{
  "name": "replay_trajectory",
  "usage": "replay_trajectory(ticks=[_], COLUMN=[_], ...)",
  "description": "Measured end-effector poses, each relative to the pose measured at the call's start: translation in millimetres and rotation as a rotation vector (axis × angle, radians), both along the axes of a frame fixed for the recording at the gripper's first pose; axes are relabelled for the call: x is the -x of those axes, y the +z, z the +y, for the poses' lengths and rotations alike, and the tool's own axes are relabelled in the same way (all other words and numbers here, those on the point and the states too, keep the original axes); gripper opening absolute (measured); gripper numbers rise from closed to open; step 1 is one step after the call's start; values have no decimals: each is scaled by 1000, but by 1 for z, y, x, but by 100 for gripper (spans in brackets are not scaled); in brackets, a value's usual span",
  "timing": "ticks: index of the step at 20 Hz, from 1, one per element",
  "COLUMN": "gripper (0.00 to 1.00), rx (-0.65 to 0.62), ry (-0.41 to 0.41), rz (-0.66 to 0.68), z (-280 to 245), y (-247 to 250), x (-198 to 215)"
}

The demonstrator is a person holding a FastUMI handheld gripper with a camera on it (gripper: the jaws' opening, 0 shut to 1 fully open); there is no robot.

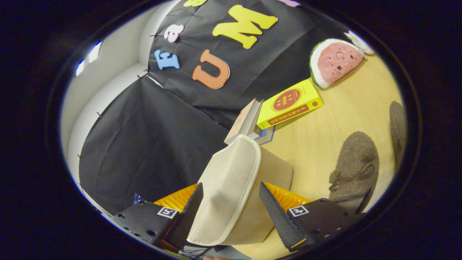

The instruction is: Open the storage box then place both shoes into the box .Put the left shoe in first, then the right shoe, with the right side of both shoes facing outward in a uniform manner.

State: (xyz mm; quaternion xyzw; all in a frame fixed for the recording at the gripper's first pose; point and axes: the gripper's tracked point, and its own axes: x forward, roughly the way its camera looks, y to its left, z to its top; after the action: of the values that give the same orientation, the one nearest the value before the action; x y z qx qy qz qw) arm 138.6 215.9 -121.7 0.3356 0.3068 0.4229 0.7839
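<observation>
My gripper point(231, 202) is spread wide around the beige fabric lid flap point(227, 187) of the storage box point(274, 177); flap sits between my fingers point(278, 216), raised off the box body; left finger looks touching the flap edge, right one stands apart from it, so no real clamp; box rests on the wooden table point(325, 133), just ahead of me; one brown fuzzy shoe point(355, 164) with a bow lies beside the box, second shoe point(397, 126) beyond it; stack of books point(288, 104) and a watermelon plush point(335, 61) further back against the wall.
</observation>
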Motion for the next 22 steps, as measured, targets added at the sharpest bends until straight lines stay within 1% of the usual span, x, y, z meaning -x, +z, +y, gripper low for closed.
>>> replay_trajectory(ticks=[2,4,6,9,10,16,18,20,22], gripper=[95,95,95,91,89,61,53,23,9], rx=[-17,-62,-105,-118,-107,-59,-41,-72,-34], ry=[-3,-6,30,61,48,26,0,6,15], rz=[41,66,70,121,126,128,117,88,62], z=[5,11,20,27,26,16,5,1,-3], y=[-5,-3,2,-2,-5,-4,4,26,35], x=[-4,-8,-4,0,-3,-1,-4,1,5])
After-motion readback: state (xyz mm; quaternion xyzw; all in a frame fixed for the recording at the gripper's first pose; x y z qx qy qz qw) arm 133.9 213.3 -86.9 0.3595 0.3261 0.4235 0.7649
